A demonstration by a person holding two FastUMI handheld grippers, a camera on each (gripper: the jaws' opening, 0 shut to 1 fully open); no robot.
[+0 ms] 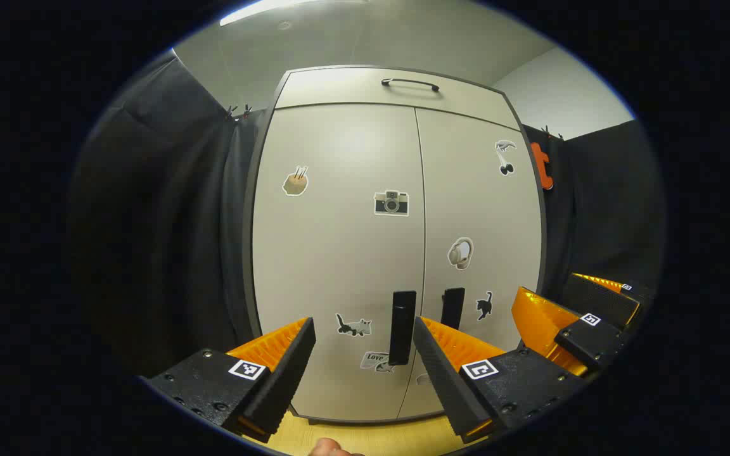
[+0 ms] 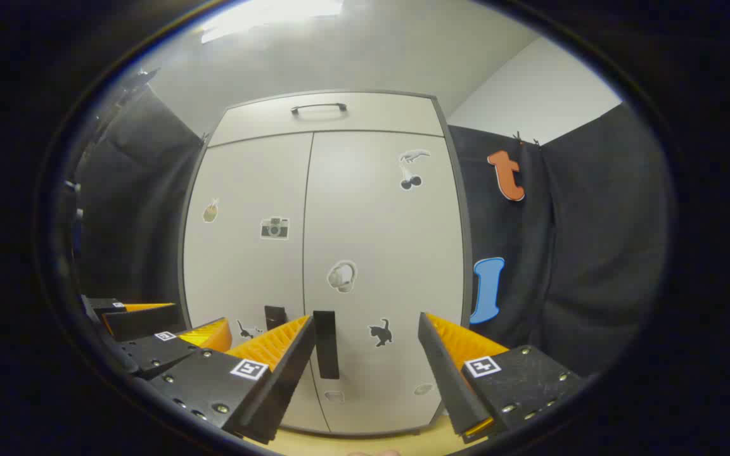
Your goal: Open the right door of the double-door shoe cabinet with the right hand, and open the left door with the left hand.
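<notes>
Both doors look shut, so nothing seems done yet. The left claw (image 1: 364,354) and right claw (image 2: 366,354) are spread wide, empty, near the door handles (image 1: 402,327).

You're in a recording booth, not a home — black cloth walls (image 2: 593,253) clipped up around a shoe cabinet (image 2: 339,221).

In the left gripper view the left handle (image 1: 402,327) has its lower end behind a finger (image 1: 444,373), and a sticker (image 1: 374,361) beside it is partly covered. In the right gripper view the left handle (image 2: 274,318) is half hidden behind a finger (image 2: 282,370).
</notes>
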